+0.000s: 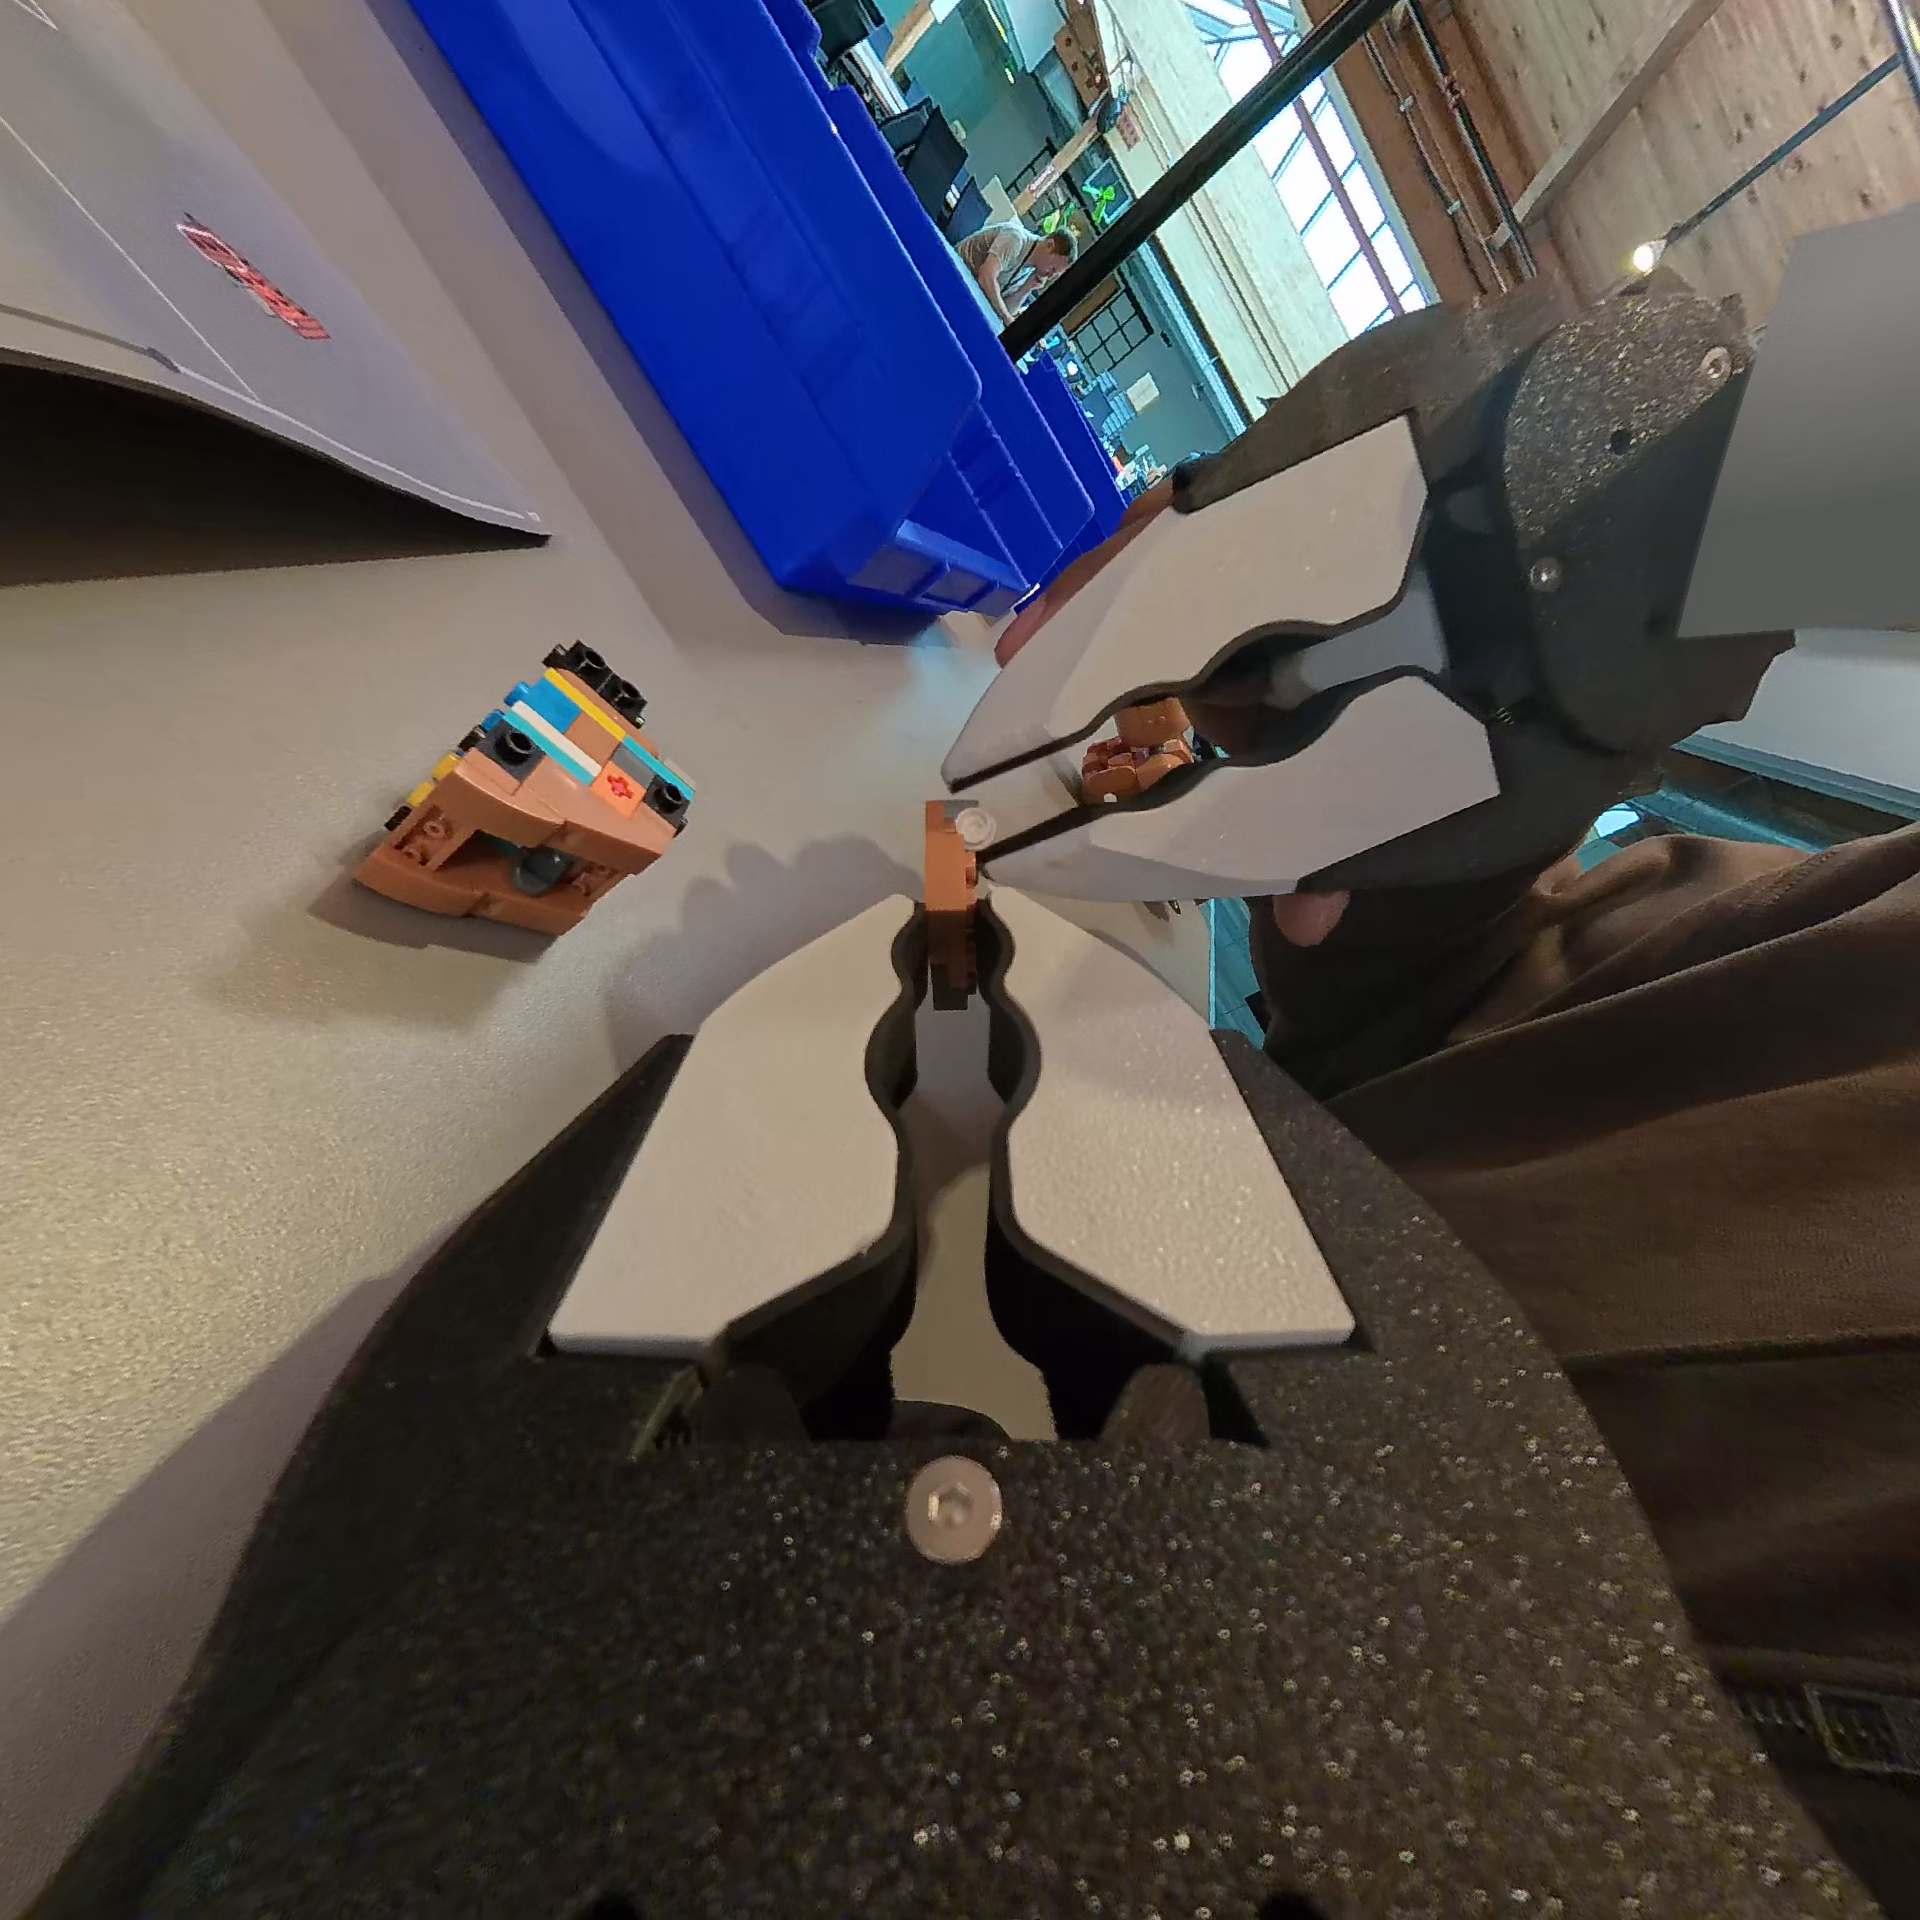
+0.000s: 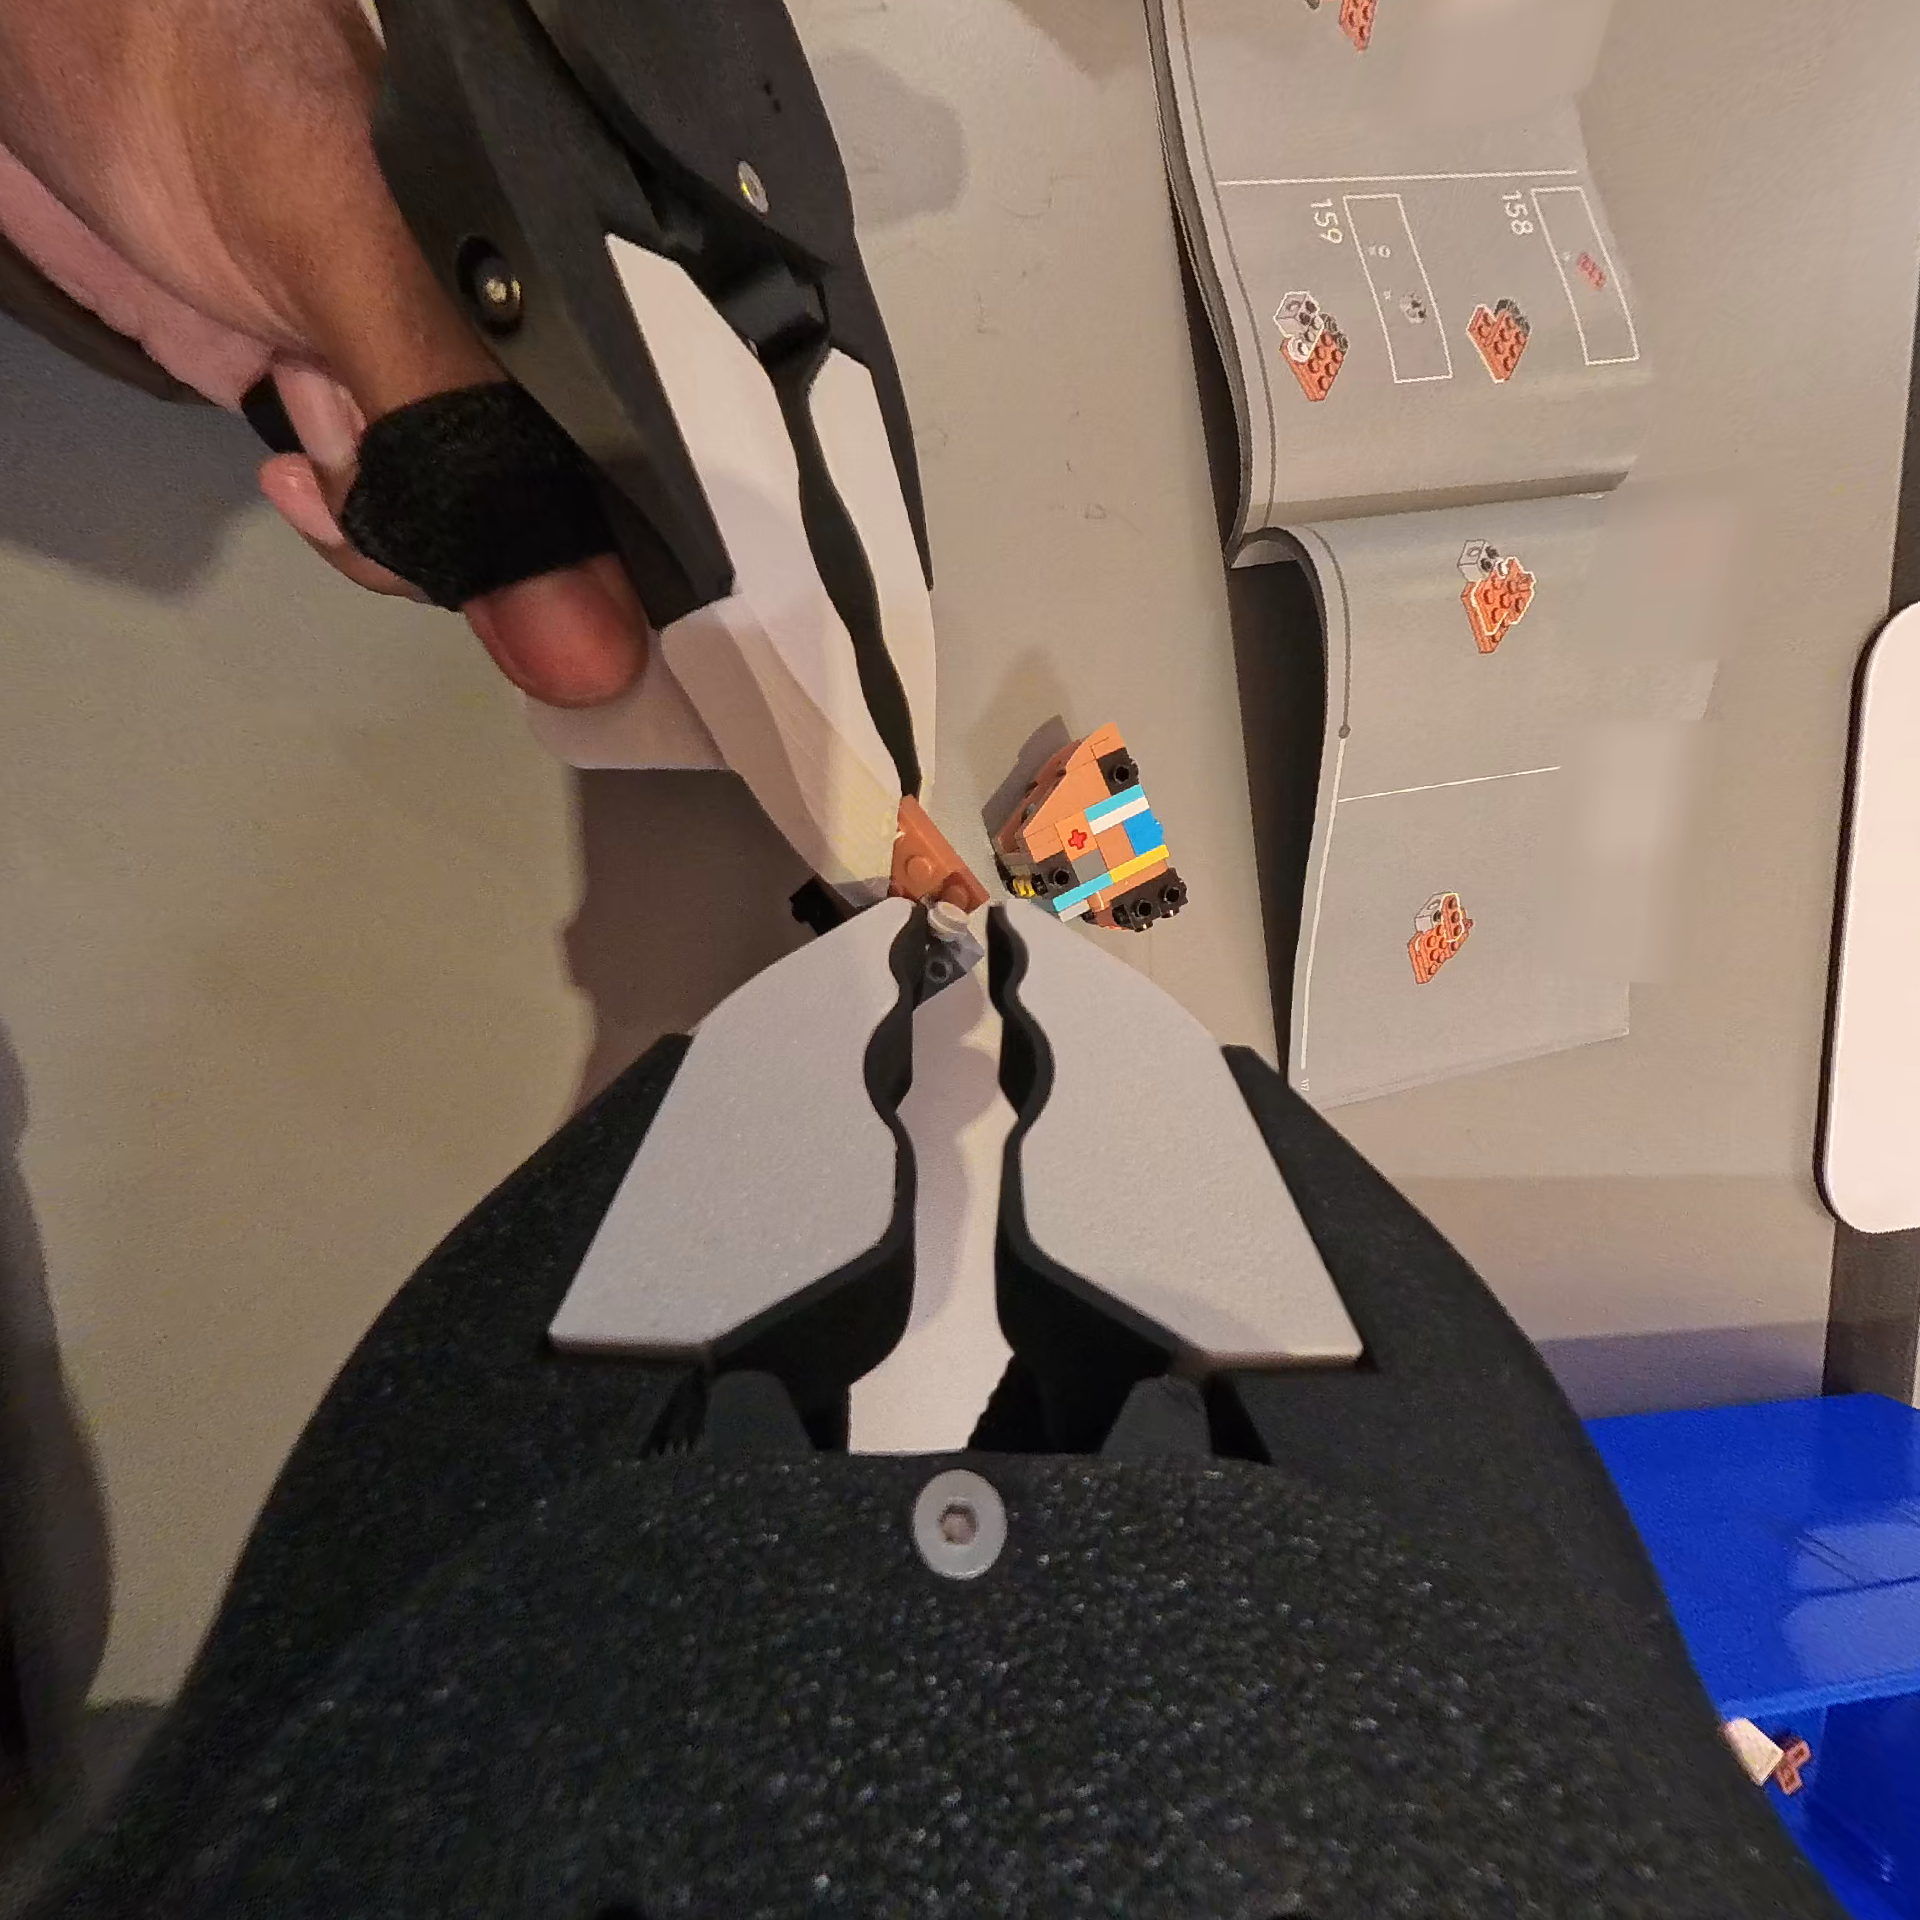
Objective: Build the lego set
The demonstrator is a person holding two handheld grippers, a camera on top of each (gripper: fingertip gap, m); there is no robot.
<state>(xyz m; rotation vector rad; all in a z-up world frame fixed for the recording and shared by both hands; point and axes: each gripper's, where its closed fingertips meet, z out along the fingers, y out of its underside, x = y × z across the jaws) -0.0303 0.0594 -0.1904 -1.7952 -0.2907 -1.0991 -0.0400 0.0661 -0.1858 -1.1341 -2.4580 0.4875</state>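
Your left gripper has its fingers clamped on a small flat brown studded lego plate, held on edge. Your right gripper has its fingers pinched on a tiny light-grey round-studded piece, touching that plate's face. Beyond both fingertips, a brown blocky lego build with blue, white and yellow stripes lies on the grey surface.

Blue plastic bins are sitting along the grey table; another blue bin is showing at the near corner. A white board is lying at the table's edge.
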